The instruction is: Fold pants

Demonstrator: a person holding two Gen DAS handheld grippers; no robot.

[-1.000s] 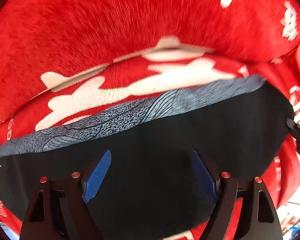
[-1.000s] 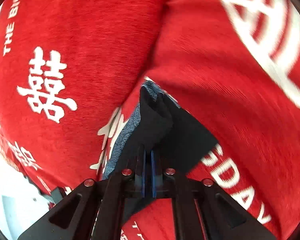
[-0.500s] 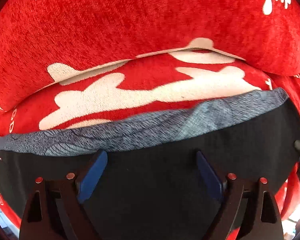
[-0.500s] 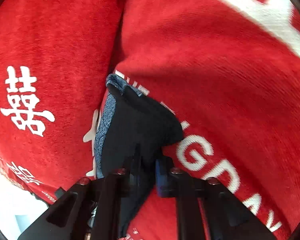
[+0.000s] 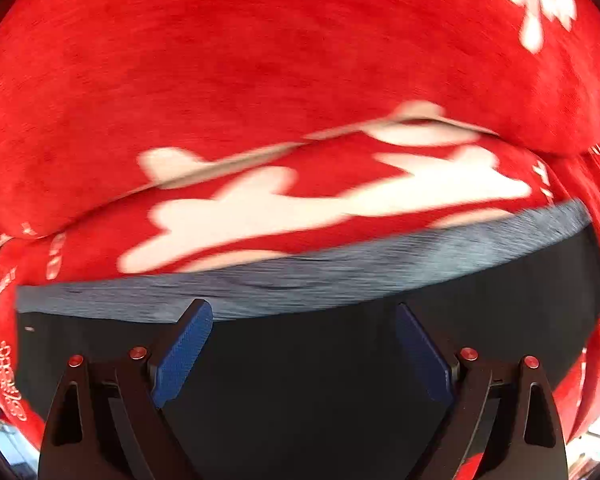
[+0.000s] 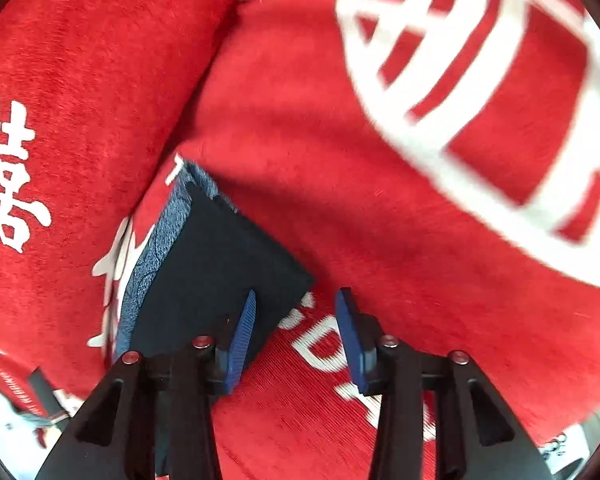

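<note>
The black pants [image 5: 500, 304] lie flat on the red cover, their grey-blue waistband [image 5: 300, 284] along the far edge. My left gripper [image 5: 302, 344] hovers over the black cloth, its jaws opening wide, with the blue pads [image 5: 184, 352] clear of the fabric. In the right wrist view one folded corner of the pants [image 6: 220, 260] rests on the cover. My right gripper [image 6: 296, 320] is above that corner with its jaws opening. The pads [image 6: 352, 336] no longer press the cloth, and only the corner's tip lies by the left pad.
A red plush cover [image 6: 380, 200] with white characters and letters fills both views. A thick rolled ridge of it [image 5: 260, 80] runs just beyond the waistband. The cover's edge and a pale floor [image 6: 4, 432] show at the lower left of the right wrist view.
My right gripper went from shut on the pants corner to open, and the corner dropped flat onto the cover. The left jaws spread wider and the view slid a little across the pants.
</note>
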